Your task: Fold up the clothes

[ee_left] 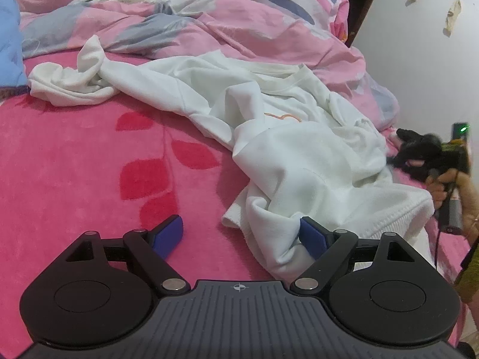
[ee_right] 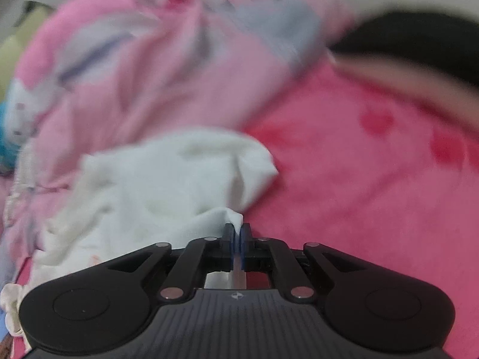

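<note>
Sweatshirt (ee_left: 269, 137) crumpled on blanket (ee_left: 89, 155), before heaped quilt (ee_left: 227, 24), wall (ee_left: 419, 59) at right.

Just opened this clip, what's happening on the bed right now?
A person is starting to fold a crumpled white sweatshirt lying on a pink fleece blanket. The right gripper is shut on a pinch of the sweatshirt's fabric. The left gripper is open near the hem; its right finger touches the cloth, but nothing is clamped. A pink patterned duvet is bunched behind. The sweatshirt is not yet flattened.
</note>
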`<state>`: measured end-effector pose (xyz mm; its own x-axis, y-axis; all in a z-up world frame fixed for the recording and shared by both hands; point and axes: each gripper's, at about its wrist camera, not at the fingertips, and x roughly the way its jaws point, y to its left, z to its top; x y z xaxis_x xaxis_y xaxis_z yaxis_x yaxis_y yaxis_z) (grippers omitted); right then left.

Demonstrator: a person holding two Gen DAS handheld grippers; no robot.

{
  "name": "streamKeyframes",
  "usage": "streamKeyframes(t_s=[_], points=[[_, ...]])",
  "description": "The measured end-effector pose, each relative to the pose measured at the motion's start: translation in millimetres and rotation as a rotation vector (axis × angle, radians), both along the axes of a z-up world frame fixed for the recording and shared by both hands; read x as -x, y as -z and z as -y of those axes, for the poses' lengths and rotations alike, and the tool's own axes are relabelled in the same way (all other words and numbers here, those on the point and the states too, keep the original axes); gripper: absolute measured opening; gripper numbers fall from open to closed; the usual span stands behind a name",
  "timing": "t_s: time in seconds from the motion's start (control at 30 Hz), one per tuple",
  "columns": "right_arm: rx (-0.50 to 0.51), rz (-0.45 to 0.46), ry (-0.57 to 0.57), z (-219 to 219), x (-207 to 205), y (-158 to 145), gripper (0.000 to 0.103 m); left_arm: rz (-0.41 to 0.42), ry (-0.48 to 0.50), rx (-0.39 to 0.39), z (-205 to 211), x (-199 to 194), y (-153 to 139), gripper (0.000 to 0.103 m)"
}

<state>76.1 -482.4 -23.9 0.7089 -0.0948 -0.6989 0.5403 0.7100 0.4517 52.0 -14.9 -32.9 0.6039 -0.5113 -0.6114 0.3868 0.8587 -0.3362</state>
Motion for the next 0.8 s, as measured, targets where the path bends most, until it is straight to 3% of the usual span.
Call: streamKeyframes(t_s=[0.07, 0.17, 0.3, 0.4, 0.47, 0.57, 0.73, 0.8], points=[[-0.092, 0.027, 0.03, 10.9, 12.9, 6.8, 0.01, -0.003, -0.001, 0.009, -1.6, -0.5, -1.5, 0.085], [-0.205, 0.07, 0.057, 20.5, 46.9, -1.3, 0.032, -0.008, 0.0, 0.033, -4.7, -1.2, -5.1, 0.085], [-0.284, 0.209, 0.005, 6.5, 112.4, -29.6, 0.034, -0.044, 0.064, 0.104, -6.7, -0.2, -9.1, 0.085], [-0.37, 0.291, -0.141, -22.0, 154.1, -47.3, 0.035, -0.04, 0.096, 0.099, -0.6, 3.4, -8.8, 0.085], [-0.444, 0.288, -0.244, -48.5, 167.2, -44.8, 0.037, -0.041, 0.085, 0.09, 1.7, 4.0, -6.5, 0.085], [-0.545, 0.261, -0.387, -90.2, 177.9, -35.5, 0.038, -0.095, 0.03, 0.14, -7.0, -1.9, -0.5, 0.079], [-0.513, 0.184, -0.48, -153.1, 159.2, -11.5, 0.043, -0.152, -0.071, 0.255, -30.4, -9.6, 4.9, 0.073], [-0.505, 0.168, -0.5, -171.4, 144.3, -1.9, 0.052, -0.154, -0.09, 0.272, -35.1, -11.1, 6.2, 0.072]])
